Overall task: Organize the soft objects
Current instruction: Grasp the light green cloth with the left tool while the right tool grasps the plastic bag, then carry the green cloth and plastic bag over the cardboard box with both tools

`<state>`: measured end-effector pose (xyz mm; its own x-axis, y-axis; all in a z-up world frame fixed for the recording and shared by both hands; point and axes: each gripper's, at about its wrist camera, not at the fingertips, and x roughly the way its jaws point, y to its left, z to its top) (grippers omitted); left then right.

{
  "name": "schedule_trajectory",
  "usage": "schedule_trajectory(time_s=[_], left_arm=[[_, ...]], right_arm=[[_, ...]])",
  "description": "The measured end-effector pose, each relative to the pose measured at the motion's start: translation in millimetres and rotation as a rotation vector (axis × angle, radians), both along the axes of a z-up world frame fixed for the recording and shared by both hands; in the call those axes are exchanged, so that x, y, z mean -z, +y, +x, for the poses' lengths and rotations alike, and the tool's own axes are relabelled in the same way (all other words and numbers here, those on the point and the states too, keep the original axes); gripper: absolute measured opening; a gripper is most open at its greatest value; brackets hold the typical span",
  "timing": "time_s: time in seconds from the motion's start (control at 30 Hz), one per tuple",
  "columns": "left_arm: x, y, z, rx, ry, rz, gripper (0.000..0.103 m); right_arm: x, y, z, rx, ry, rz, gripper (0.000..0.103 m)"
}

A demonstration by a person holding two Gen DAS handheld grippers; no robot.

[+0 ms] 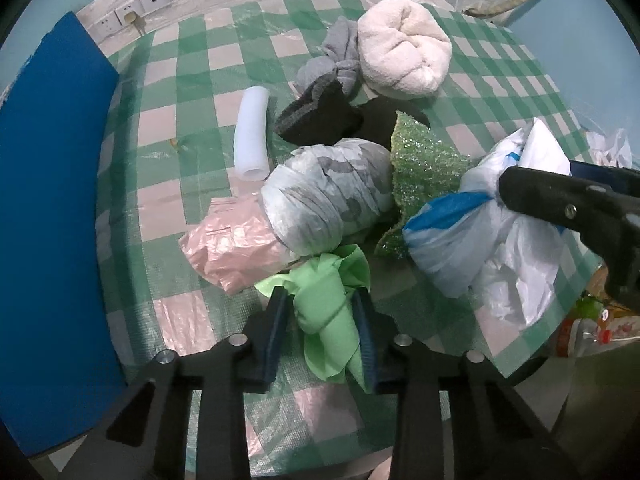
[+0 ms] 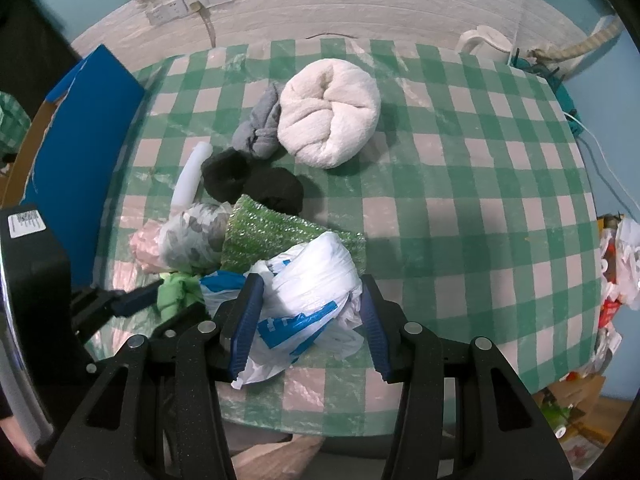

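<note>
While my left tool is clamped on the green cloth right between its fingers, my right tool straddles the white-blue plastic bag, jaws apart, left pad touching, right pad apart from it. To do this well I'd close the right on the bag's bunched middle, not the loose flap, and lift both straight up so neighbours don't drag. Both tools sit low, angled down over the near edge of the checked surface. Just ahead of the left: pink bag, grey-print bag, glitter sheet. Farther: black socks, foam tube, grey sock, rolled towel.
</note>
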<state>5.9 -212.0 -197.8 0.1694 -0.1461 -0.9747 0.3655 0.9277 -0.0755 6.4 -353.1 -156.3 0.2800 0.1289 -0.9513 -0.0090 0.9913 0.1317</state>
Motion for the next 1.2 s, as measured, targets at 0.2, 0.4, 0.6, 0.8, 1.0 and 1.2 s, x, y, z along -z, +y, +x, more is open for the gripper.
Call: schedule_trajectory(time_s=[0.2, 0.4, 0.6, 0.8, 1.0, 1.2], left_arm=[[-7.7, 8.3, -0.9, 0.004, -0.025, -0.002, 0.025], [-24.6, 14.2, -10.3, 0.016, -0.077, 0.009, 0.023], [-41.8, 19.7, -6.9, 0.002, -0.135, 0.029, 0.023], [-61.3, 31.9, -2.8, -0.028, -0.19, 0.042, 0.023], [-82.3, 44.2, 1.7, -0.056, -0.241, 0.045, 0.023], [-102.5, 57.9, 5.1, -0.082, -0.287, 0.04, 0.023]], right_arm=[[-4.1, -1.0, 0.4, 0.005, -0.012, 0.005, 0.048], [-14.2, 3.7, 1.2, -0.003, -0.04, -0.004, 0.048], [-27.8, 8.7, 2.8, -0.01, -0.07, -0.016, 0.048], [-40.2, 15.0, 3.5, -0.02, -0.098, -0.025, 0.048], [-50.0, 22.5, 5.0, -0.034, -0.119, -0.04, 0.048], [-59.4, 31.9, 7.3, -0.053, -0.143, -0.047, 0.048]])
